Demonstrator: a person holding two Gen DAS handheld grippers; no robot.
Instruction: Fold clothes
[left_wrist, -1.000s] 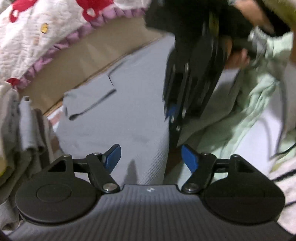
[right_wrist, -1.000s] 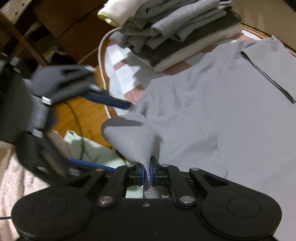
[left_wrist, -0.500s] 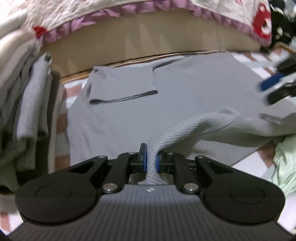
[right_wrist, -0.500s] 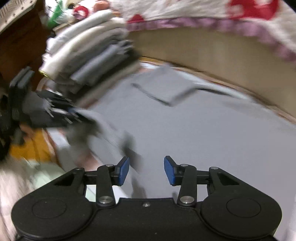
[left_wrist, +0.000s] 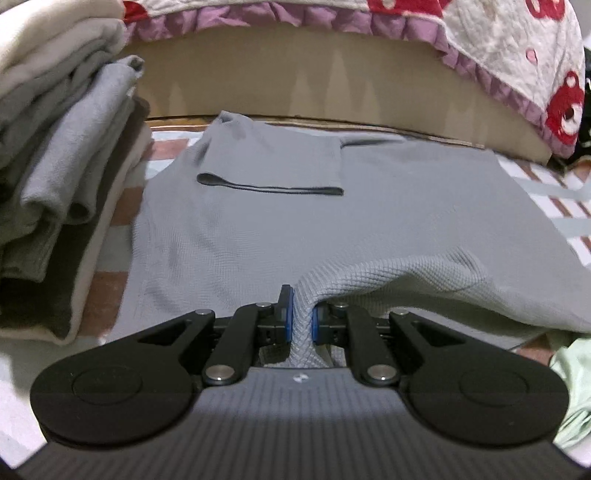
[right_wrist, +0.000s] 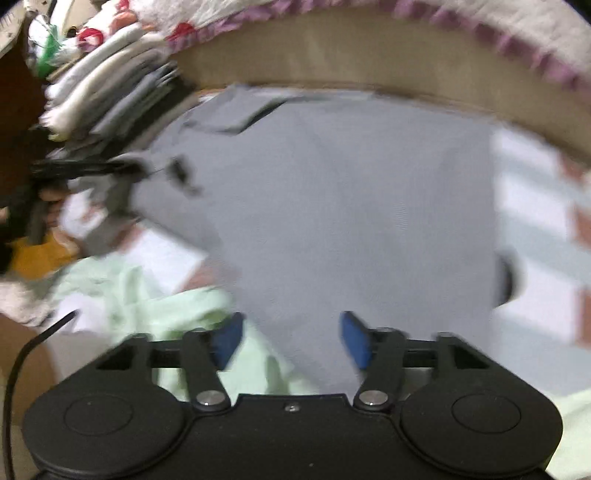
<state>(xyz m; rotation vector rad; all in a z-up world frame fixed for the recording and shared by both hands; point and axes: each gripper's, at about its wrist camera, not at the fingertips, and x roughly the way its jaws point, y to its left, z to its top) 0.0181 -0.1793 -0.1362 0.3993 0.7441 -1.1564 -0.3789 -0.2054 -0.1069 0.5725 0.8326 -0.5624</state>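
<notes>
A grey waffle-knit T-shirt (left_wrist: 258, 229) lies spread on a striped mat, one sleeve folded in over its upper part. My left gripper (left_wrist: 299, 314) is shut on the shirt's near hem, which bunches up between the blue pads. The shirt also shows, blurred, in the right wrist view (right_wrist: 351, 206). My right gripper (right_wrist: 291, 339) is open and empty over the shirt's near edge. The left gripper (right_wrist: 122, 173) appears as a dark blur at the left of that view, holding the shirt's left corner.
A stack of folded clothes (left_wrist: 55, 147) stands left of the shirt, touching its edge. A pale green garment (right_wrist: 147, 306) lies crumpled near me. A bed base (left_wrist: 332, 74) with a red-patterned quilt (left_wrist: 517, 44) runs along the far side.
My left gripper closed on the shirt's hem, which my right gripper let go of. My right gripper opened and swung right along the near edge; its view is blurred by motion.
</notes>
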